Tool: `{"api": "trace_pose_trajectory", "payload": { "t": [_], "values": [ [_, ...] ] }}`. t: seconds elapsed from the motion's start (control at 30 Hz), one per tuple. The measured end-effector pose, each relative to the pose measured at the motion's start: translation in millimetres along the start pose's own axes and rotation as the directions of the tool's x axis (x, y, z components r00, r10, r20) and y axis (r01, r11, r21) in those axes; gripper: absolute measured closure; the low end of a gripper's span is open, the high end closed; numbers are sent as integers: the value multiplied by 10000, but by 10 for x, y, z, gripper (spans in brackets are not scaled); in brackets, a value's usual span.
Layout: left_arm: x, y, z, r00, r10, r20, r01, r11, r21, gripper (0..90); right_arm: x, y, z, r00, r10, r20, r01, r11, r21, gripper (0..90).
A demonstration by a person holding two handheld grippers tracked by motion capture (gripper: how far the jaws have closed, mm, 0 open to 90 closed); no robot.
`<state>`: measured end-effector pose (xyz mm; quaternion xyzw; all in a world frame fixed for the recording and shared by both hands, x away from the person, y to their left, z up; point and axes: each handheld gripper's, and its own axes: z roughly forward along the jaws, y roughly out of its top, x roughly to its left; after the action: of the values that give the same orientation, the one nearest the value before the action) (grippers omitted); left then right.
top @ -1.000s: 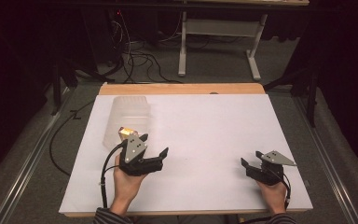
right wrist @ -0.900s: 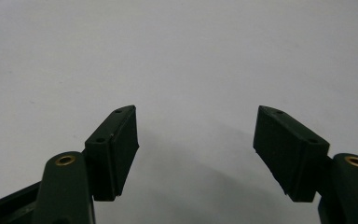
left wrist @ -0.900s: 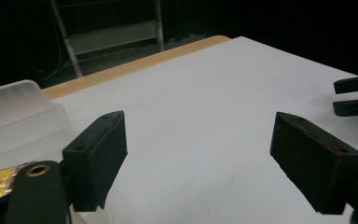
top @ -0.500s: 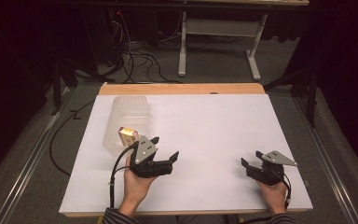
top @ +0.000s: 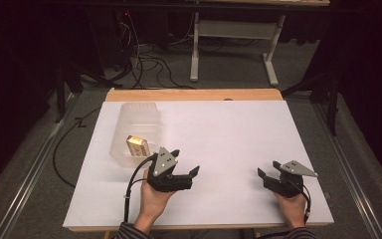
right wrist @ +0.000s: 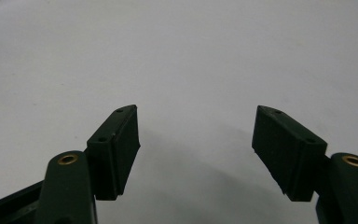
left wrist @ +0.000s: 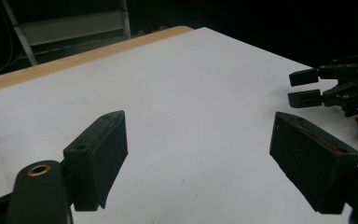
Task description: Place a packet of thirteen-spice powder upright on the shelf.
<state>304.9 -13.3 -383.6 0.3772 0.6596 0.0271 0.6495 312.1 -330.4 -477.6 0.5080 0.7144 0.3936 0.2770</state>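
On white table (top: 219, 134), yellow box (top: 138, 146), label unreadable

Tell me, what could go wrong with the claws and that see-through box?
The left claw sits close beside the clear box, so a careless swing might bump or tip it and spill the small yellow pack inside. Its cable trails across the sheet near the box and could perhaps snag it.
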Motion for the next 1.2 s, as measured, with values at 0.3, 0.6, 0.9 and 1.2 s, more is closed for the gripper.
{"api": "trace_pose_trajectory", "payload": {
  "t": [0.3, 0.6, 0.9, 1.2],
  "values": [
    [38, -132, 71, 9998, -8, -197, 13, 9997, 255, 199, 2, -2, -4, 10000, -31, 16, 31, 10000, -41, 322],
    [84, -198, 116, 9995, 149, -271, -139, 9992, 376, 201, 6, -1, -2, 10000, -21, 38, 21, 10000, 1, 321],
    [137, -242, 174, 9980, 138, -615, -123, 9996, 256, 202, 5, 0, 0, 10000, 1, 30, -1, 10000, 18, 321],
    [209, -290, 269, 9952, 138, -972, -101, 9992, 390, 206, 2, 2, 3, 10000, -18, 20, 18, 10000, 41, 321]
  ]
}}
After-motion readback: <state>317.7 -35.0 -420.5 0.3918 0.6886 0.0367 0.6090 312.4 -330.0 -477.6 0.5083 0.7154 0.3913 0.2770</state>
